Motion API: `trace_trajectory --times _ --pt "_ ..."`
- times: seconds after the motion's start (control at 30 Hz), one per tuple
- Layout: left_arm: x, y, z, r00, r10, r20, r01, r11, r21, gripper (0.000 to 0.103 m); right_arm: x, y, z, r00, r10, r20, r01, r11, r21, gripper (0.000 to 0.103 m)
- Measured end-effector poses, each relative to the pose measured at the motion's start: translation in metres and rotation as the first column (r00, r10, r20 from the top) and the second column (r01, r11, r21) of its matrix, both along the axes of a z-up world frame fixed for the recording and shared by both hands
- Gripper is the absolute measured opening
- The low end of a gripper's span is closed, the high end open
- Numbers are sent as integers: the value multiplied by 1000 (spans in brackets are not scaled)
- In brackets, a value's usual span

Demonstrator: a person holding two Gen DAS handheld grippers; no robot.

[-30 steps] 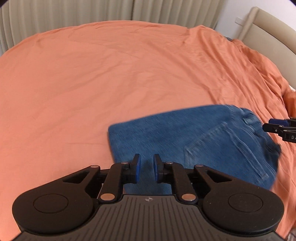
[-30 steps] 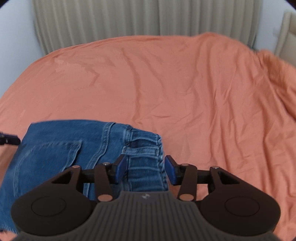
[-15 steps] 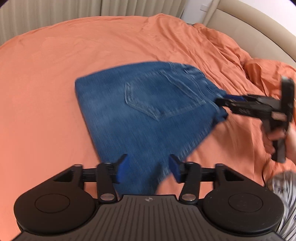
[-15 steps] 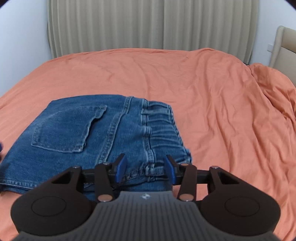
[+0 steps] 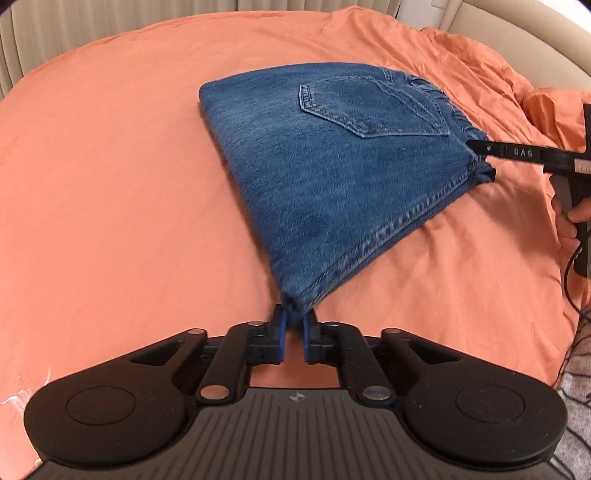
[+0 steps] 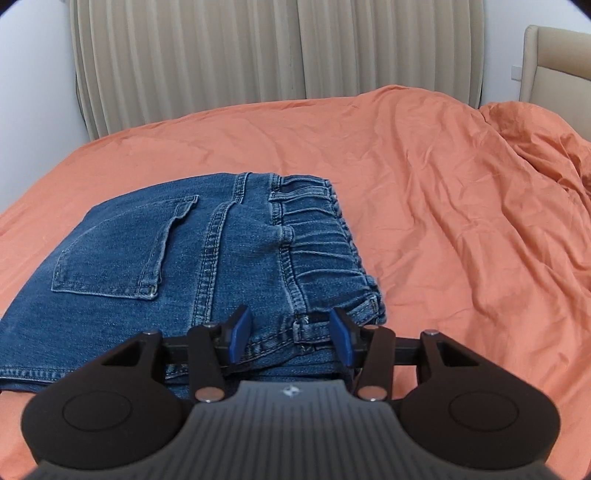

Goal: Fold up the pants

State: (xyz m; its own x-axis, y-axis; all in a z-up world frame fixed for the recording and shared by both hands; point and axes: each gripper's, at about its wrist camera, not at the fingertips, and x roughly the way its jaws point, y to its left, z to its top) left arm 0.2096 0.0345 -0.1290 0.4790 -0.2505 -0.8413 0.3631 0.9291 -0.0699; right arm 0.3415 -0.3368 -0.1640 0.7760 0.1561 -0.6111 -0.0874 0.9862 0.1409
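The folded blue jeans (image 5: 332,155) lie on the orange bedsheet (image 5: 110,184), back pocket up. My left gripper (image 5: 293,332) is shut on the near corner of the jeans. In the right wrist view the jeans (image 6: 207,258) lie with the waistband (image 6: 317,236) on the right side. My right gripper (image 6: 291,332) is open, its blue pads either side of the waistband corner at the near edge. In the left wrist view the right gripper (image 5: 480,147) touches the waistband end from the right, held by a hand.
The bed's beige headboard (image 5: 517,33) runs along the right. Bunched orange bedding (image 6: 546,155) lies at the right side. Pleated curtains (image 6: 277,51) hang behind the bed. A cable hangs from the right gripper's handle (image 5: 576,251).
My left gripper has closed on the near corner of the jeans. The jeans have slid farther away and to the right in the left view. My right gripper stays open at the waistband.
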Motion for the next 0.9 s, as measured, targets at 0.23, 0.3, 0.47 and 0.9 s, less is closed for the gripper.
trace_trajectory --times 0.23,0.3,0.47,0.9 --pt "-13 29 18 996 94 4 -93 991 -99 25 -11 -27 4 996 -86 5 84 980 178 69" --pt "-7 38 23 991 136 12 -132 977 -170 43 -12 -40 3 991 -134 -5 131 963 236 72" --pt "26 52 25 975 223 -24 -216 905 -367 67 -4 -69 -17 980 -174 -101 201 875 440 77" --pt "101 58 -53 898 382 -219 -432 668 -606 82 35 -76 -60 978 -90 -186 186 772 608 79"
